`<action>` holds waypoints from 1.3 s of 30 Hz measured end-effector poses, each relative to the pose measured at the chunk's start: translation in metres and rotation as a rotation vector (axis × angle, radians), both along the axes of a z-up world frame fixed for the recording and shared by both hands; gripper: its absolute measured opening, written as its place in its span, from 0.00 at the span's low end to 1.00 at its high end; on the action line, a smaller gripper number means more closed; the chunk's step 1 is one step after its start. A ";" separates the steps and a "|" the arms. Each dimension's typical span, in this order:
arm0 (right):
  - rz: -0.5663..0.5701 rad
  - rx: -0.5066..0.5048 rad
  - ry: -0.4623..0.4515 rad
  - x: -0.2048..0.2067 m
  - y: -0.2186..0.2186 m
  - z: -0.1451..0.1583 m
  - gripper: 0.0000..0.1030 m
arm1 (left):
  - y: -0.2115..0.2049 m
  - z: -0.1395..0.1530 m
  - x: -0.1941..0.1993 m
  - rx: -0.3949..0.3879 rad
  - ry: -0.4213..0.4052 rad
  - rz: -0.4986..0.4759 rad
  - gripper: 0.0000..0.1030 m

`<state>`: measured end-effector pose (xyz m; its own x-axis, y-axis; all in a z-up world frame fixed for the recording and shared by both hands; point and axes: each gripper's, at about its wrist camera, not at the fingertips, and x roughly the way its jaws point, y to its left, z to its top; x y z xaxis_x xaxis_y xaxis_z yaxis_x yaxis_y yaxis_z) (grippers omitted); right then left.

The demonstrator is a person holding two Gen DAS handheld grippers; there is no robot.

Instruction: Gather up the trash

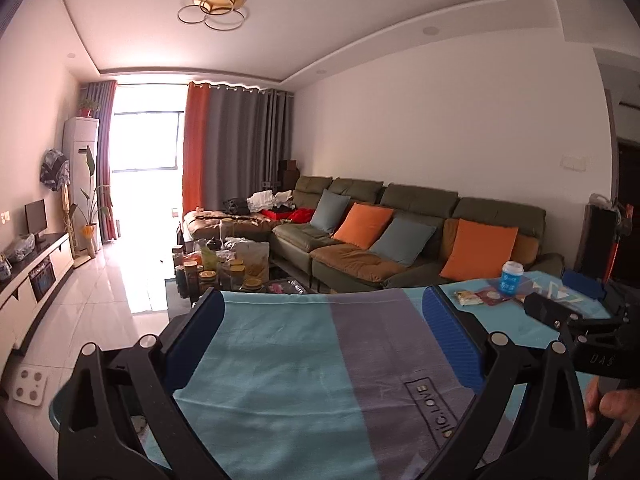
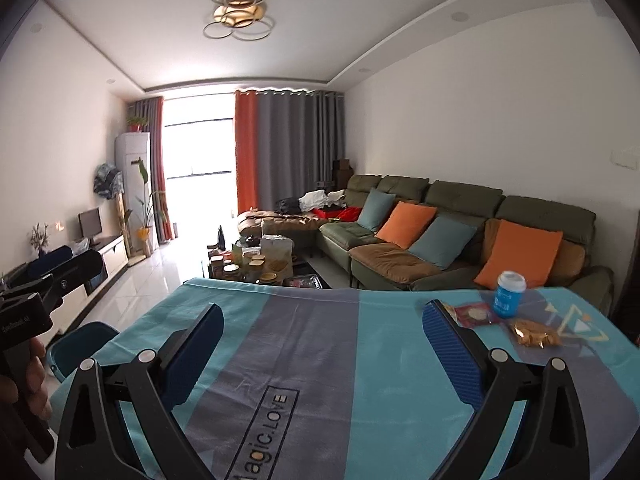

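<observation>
Held both tools agape and empty above the worktop: left tool, right tool. Saw cup, red wrapper and gold wrapper at right of frame; bin at lower left.

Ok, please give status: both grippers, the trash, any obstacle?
Left gripper open, empty. Right gripper open, empty. Blue cup, red wrapper, gold wrapper untouched on cloth, far right. Nothing blocking.
</observation>
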<state>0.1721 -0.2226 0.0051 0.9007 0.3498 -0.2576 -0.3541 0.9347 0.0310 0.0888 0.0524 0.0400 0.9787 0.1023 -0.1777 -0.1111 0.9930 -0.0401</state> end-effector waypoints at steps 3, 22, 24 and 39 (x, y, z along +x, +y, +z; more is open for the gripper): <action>-0.023 -0.001 -0.009 -0.010 -0.001 -0.005 0.94 | -0.005 -0.005 -0.009 0.007 -0.025 0.005 0.95; -0.130 0.030 -0.072 -0.049 -0.014 0.000 0.94 | 0.005 0.000 -0.039 0.005 -0.083 0.064 0.95; -0.137 0.030 -0.079 -0.051 -0.013 0.001 0.94 | 0.005 0.001 -0.040 0.003 -0.080 0.058 0.95; -0.131 0.014 -0.092 -0.055 -0.008 0.001 0.94 | 0.001 -0.002 -0.043 0.003 -0.069 0.040 0.95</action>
<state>0.1167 -0.2301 0.0058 0.9585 0.2306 -0.1678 -0.2310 0.9728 0.0172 0.0453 0.0537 0.0380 0.9839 0.1415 -0.1093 -0.1473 0.9880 -0.0466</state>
